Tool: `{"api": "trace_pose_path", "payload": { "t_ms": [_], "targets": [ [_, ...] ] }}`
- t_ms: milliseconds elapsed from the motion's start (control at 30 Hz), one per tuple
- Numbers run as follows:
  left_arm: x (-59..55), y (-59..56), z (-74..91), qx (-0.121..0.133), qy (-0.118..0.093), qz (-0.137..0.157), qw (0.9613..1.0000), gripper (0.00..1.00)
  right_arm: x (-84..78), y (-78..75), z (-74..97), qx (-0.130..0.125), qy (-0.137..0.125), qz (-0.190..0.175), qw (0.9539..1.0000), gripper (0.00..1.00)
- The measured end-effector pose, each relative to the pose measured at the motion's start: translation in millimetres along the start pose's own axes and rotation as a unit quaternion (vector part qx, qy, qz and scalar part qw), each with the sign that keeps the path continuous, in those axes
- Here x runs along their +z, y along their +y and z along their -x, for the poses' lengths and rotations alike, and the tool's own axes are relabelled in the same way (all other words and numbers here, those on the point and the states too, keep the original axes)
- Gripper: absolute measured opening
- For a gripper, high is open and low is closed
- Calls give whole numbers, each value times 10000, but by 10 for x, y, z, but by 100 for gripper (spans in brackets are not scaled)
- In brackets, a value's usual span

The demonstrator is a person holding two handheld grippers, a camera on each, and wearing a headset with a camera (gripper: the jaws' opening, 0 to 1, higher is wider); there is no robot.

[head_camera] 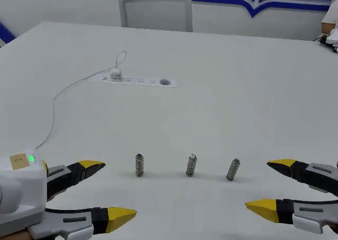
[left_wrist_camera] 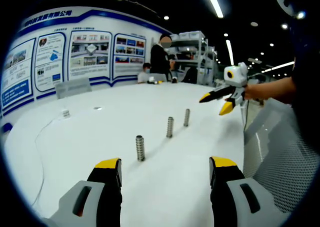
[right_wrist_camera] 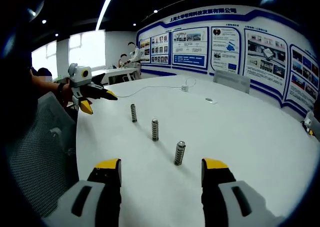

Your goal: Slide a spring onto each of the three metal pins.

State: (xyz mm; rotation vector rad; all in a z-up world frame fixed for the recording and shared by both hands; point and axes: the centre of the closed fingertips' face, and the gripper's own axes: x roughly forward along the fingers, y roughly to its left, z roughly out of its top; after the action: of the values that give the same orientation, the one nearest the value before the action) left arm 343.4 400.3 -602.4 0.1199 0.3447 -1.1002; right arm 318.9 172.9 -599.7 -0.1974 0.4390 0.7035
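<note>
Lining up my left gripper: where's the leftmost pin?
Head view: the leftmost pin stands on the table, just right of the left gripper, with the middle pin to its right.

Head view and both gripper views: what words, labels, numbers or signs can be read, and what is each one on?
Blue Chinese heading above the blue-framed poster panels: too blurred to quote.
Text on those poster panels: too small to read.
Tan sticker on the left gripper: mark unreadable.
White power strip: no legible marking.
Nothing here can be quoted reliably.
</note>
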Motion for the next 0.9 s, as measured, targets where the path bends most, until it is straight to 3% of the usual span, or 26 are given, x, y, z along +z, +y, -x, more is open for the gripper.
{"api": "trace_pose_path", "payload": {
  "t_ms": [900],
  "targets": [
    [6,-12,14,-2,-12,-41,10000,73,27,-13,63,-130,-86,-32,9999,66]
  ]
}}
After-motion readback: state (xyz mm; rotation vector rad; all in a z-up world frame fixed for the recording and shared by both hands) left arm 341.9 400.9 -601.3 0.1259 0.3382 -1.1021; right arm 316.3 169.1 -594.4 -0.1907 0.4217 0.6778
